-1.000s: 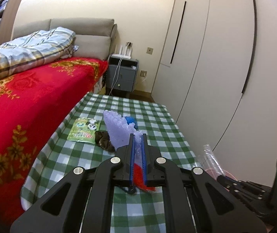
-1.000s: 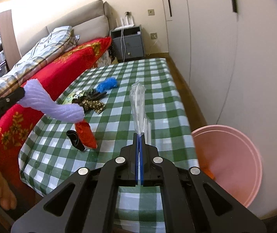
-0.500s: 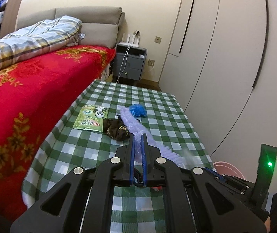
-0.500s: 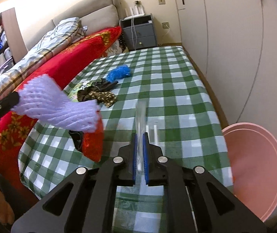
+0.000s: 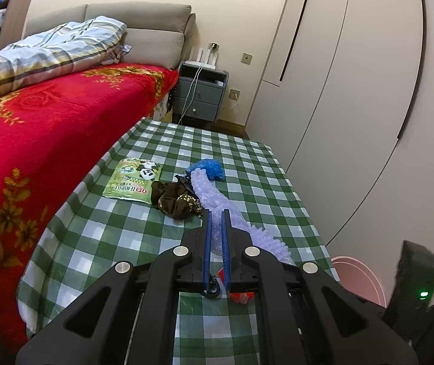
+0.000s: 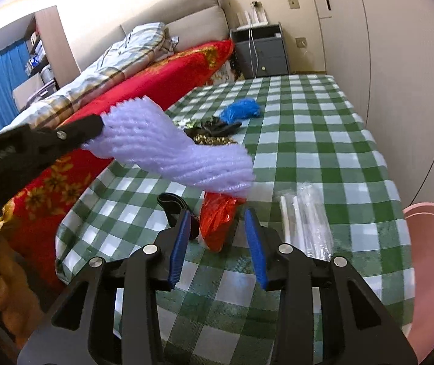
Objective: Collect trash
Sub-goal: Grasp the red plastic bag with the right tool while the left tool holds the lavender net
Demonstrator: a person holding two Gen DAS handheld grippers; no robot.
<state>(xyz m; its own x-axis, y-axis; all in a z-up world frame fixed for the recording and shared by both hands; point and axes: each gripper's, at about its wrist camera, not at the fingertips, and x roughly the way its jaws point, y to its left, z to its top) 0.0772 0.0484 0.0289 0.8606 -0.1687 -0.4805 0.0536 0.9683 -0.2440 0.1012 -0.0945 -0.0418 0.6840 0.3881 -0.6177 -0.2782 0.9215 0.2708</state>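
The pink bin (image 6: 430,273) is cut off by the frame edge; the right gripper (image 5: 414,276) looks blurred.

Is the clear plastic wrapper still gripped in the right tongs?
No: the right tongs stand open with nothing pinched, and the clear plastic wrapper lies on the checked tablecloth beside them.

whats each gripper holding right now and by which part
The left gripper pinches the purple foam net sleeve by one end. The right gripper holds nothing; its jaws have just opened.

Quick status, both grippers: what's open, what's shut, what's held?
Left gripper: shut on the purple foam net.
Right gripper: open, jaws just opened, holding nothing; the clear plastic wrapper lies on the table beside it.
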